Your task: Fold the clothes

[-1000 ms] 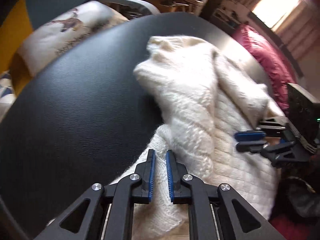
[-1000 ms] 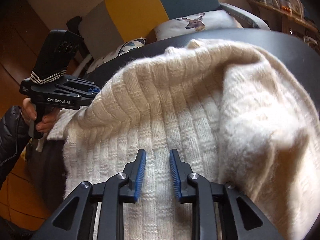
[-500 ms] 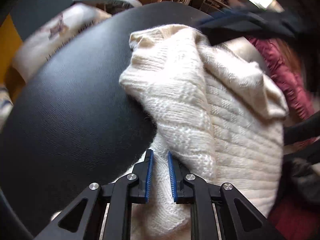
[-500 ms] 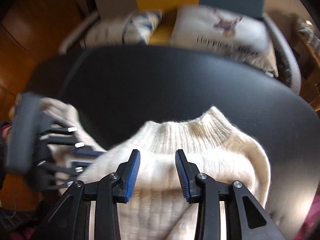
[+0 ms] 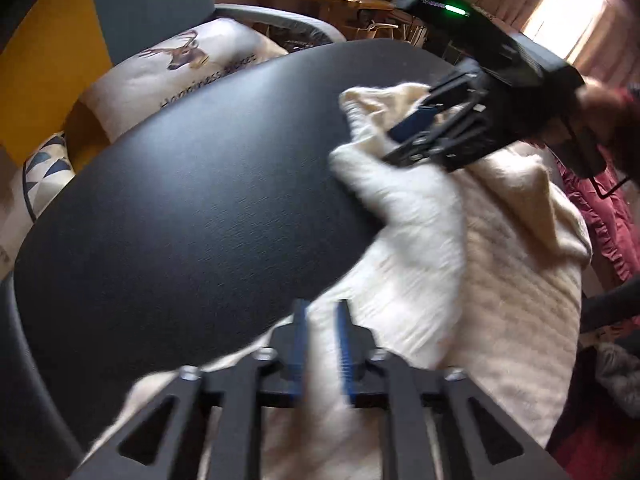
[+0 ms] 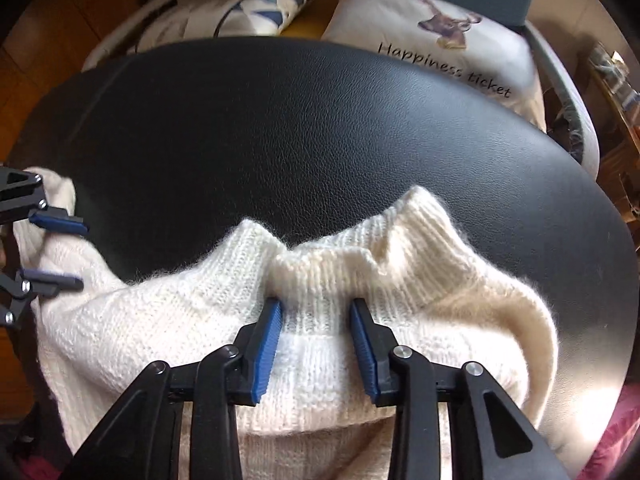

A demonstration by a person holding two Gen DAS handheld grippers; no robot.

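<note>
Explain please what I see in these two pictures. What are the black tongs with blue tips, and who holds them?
No robot is here: a person holds one hand-held gripper in each hand, and a wide-angle camera on each looks along its two fingers. One picture comes from the left hand-held gripper, the other from the right hand-held gripper. On the black table lies a cream sweater. The right jaws stand apart astride its collar, having just closed a little. The left jaws have just been opening, with knit between them. Neither pinches the cloth, as far as I can tell.
</note>
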